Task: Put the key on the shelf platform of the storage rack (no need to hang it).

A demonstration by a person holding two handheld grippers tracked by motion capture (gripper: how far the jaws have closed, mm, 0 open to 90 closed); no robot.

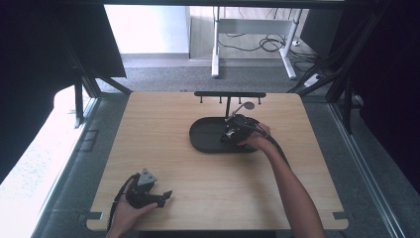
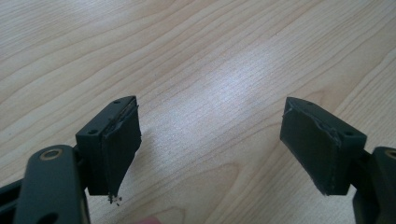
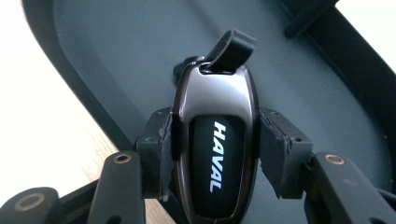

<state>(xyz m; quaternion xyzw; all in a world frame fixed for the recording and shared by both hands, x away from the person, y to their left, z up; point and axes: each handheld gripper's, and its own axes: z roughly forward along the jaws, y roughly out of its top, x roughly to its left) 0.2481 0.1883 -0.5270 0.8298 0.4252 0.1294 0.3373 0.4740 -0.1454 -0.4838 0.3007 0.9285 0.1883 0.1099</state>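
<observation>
- Your right claw (image 3: 215, 140) is pinching a glossy dark key fob with a silver upper shell and the white word HAVAL on its black face (image 3: 215, 154); one pad presses on each long side of the fob, so the jaws stand only as far apart as the fob is wide.
- The fob's short black strap loop (image 3: 232, 49) sticks out past the jaw tips, pointing away from the claw.
- Beneath and beyond the right claw lies the dark oval tray (image 3: 116, 51); the fob is held over its floor, and you cannot tell whether it touches it.
- Your left claw (image 2: 210, 149) is spread wide with nothing between the pads, and only the light wooden surface (image 2: 196, 56) lies below and ahead of it.
- The right gripper view gives you the lettering and the pad contact; the high view shows your right claw (image 1: 236, 130) and hand over the tray (image 1: 203, 136), with the fob too small to make out there.
- The high view also shows a black rail with small hooks on a post (image 1: 229, 94) just beyond the right claw, and a small round tag (image 1: 248, 105) hanging near it.
- In the high view your left claw (image 1: 166, 196) rests on the surface (image 1: 163, 129), well apart from the tray.
</observation>
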